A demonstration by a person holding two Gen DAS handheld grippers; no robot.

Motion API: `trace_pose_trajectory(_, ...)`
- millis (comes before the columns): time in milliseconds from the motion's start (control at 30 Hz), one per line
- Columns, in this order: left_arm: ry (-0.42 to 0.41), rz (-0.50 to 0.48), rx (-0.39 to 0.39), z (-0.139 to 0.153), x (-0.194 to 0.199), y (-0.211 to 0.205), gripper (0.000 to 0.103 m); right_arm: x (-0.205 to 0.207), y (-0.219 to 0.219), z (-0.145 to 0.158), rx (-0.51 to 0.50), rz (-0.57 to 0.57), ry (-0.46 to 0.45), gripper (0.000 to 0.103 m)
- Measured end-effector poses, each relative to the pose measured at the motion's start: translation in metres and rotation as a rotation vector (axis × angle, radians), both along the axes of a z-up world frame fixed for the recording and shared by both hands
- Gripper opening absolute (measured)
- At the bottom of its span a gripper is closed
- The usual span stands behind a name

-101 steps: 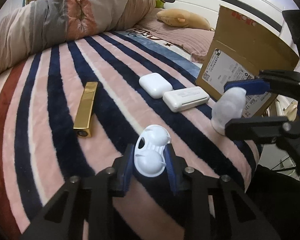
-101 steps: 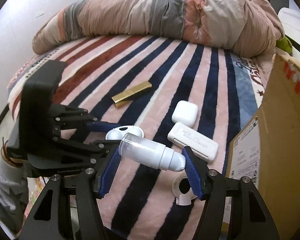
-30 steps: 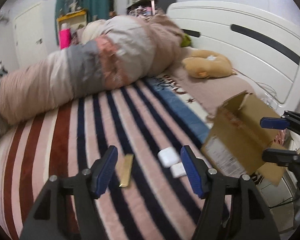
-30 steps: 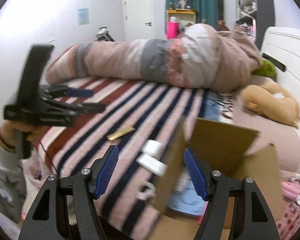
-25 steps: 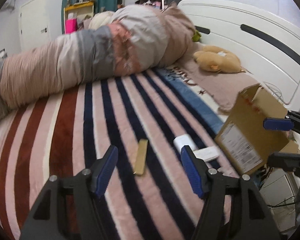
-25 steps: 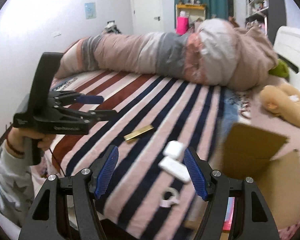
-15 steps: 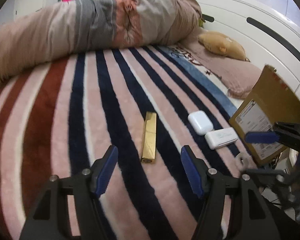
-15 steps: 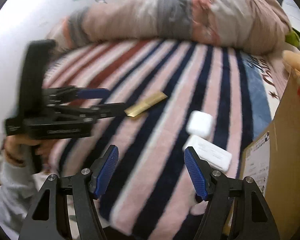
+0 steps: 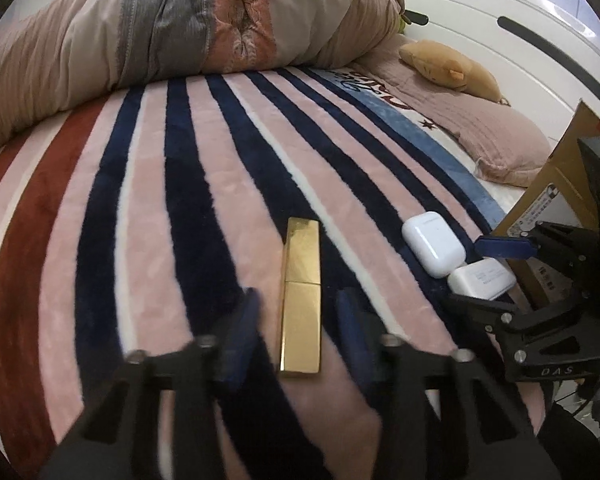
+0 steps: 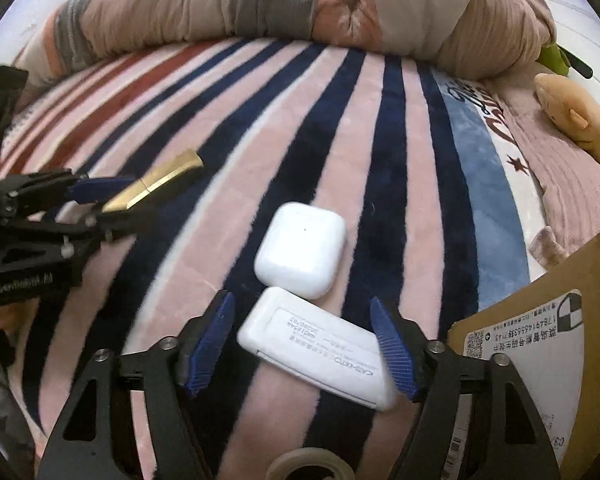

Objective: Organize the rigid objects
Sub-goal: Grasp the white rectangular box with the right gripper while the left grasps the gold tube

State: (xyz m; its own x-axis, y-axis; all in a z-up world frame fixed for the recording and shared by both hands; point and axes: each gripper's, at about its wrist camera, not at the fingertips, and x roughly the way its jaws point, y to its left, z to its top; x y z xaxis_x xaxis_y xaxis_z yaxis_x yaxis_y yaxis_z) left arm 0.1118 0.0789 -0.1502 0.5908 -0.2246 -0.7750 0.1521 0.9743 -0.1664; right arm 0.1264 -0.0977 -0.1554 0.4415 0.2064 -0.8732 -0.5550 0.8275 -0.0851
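Observation:
A gold bar-shaped case (image 9: 301, 296) lies on the striped blanket; my left gripper (image 9: 298, 338) is open with its blurred blue fingers either side of the case's near end. It also shows in the right wrist view (image 10: 154, 186). A flat white rectangular case (image 10: 316, 350) lies between the open fingers of my right gripper (image 10: 306, 346). A white earbud case (image 10: 301, 255) sits just beyond it. Both white cases also show in the left wrist view (image 9: 432, 246), (image 9: 482, 279). Whether the fingers touch anything I cannot tell.
A cardboard box (image 10: 556, 360) stands at the bed's right edge, close to my right gripper. A roll of tape (image 10: 306, 468) lies below the gripper. A rolled quilt (image 9: 180, 32) and a plush toy (image 9: 452, 66) lie at the far side.
Both grippers, earlier shut on a white earbud-like piece and a white bottle, are now empty and open. They have dropped from high above the bed down to the gold case and flat white case.

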Motion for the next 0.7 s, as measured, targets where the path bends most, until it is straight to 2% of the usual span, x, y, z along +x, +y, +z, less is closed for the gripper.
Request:
trace_pose_trajectory(33, 0.001, -0.004, 0.001, 0.0, 0.0, 0.0, 0.017, -0.002, 0.001, 0.001, -0.013, 0.004, 0.005, 0.069)
trace_pose_trajectory(67, 0.0, -0.011, 0.005, 0.0, -0.002, -0.001, 0.016, -0.004, 0.0, 0.002, -0.018, 0.007, 0.017, 0.069)
trace_pose_trajectory(233, 0.014, -0.043, -0.03, 0.004, -0.017, 0.003, 0.015, -0.018, 0.002, 0.006, -0.02, 0.084, 0.116, 0.071)
trace_pose_trajectory(333, 0.021, -0.061, -0.013, 0.005, -0.03, 0.002, 0.015, -0.025, 0.003, 0.009, 0.01, 0.11, 0.16, 0.069)
trace_pose_trajectory(433, 0.022, -0.057, -0.011, 0.005, -0.038, 0.001, 0.015, -0.031, 0.004, 0.01, -0.026, 0.109, 0.124, 0.054)
trace_pose_trajectory(533, 0.023, -0.049, 0.008, 0.002, -0.038, -0.003, 0.015, -0.034, 0.005, 0.011, -0.055, 0.098, 0.08, 0.035)
trace_pose_trajectory(700, 0.014, -0.017, -0.011, -0.002, -0.027, -0.005, 0.015, -0.035, 0.006, 0.01, -0.059, 0.118, 0.068, 0.034)
